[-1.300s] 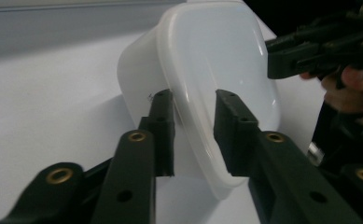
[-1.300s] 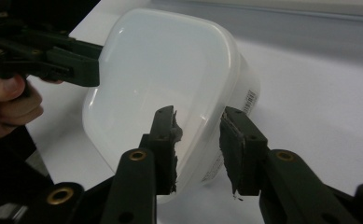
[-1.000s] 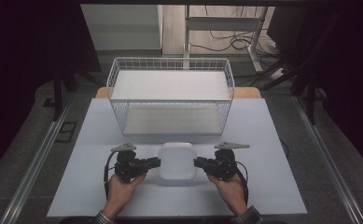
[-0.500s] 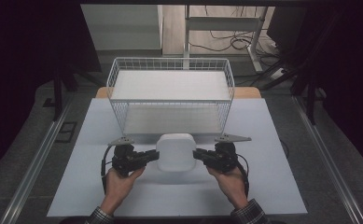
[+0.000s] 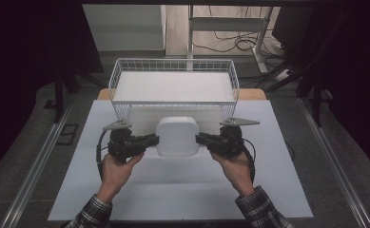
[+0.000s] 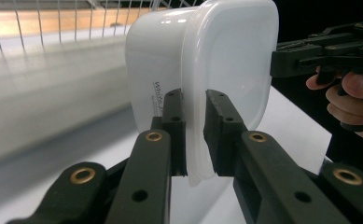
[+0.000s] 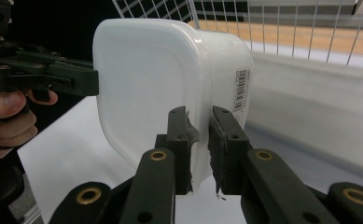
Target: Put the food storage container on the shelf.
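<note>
Left gripper view: container (image 6: pixel 207 65) rim between jaws, label perhaps unreadable.

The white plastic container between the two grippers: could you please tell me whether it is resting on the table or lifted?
Lifted: the white plastic container hangs clear of the table, its rim clamped by both grippers.

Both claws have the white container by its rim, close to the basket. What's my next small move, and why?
Probably carry it forward and higher, over the near wall of the wire basket. The left claw and right claw each pinch the rim of the white container, which hangs off the table just short of that wall, so it must clear the top wire before lowering.
</note>
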Action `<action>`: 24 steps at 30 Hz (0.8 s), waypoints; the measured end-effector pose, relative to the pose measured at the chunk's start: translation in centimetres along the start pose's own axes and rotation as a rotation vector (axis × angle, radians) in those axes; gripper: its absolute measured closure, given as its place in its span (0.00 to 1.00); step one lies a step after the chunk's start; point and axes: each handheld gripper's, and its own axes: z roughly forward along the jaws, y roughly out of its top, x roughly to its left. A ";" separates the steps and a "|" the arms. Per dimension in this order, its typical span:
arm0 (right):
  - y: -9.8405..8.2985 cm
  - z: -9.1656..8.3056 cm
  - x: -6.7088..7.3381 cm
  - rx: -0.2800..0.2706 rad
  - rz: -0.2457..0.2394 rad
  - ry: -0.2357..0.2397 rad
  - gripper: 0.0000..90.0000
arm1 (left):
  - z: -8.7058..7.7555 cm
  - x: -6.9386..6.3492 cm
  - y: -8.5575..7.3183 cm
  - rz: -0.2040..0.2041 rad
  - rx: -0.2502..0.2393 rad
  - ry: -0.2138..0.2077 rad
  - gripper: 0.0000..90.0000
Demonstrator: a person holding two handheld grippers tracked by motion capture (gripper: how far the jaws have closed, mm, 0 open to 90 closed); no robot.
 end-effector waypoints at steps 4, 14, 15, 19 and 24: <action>1.6 -0.2 0.1 -0.020 -0.011 0.000 0.87 | -0.5 -0.2 1.5 0.017 -0.016 0.011 0.88; 5.7 -0.4 0.3 -0.058 -0.041 -0.005 0.87 | -1.6 -0.2 5.8 0.047 -0.045 0.036 0.88; 5.7 -0.4 0.3 -0.058 -0.041 -0.005 0.87 | -1.6 -0.2 5.8 0.047 -0.045 0.036 0.88; 8.0 -0.4 0.2 -0.079 -0.045 -0.008 0.87 | -2.0 0.0 8.2 0.054 -0.059 0.038 0.88; 10.5 -0.4 -0.2 -0.099 -0.046 -0.019 0.87 | -2.0 0.4 10.9 0.061 -0.061 0.046 0.88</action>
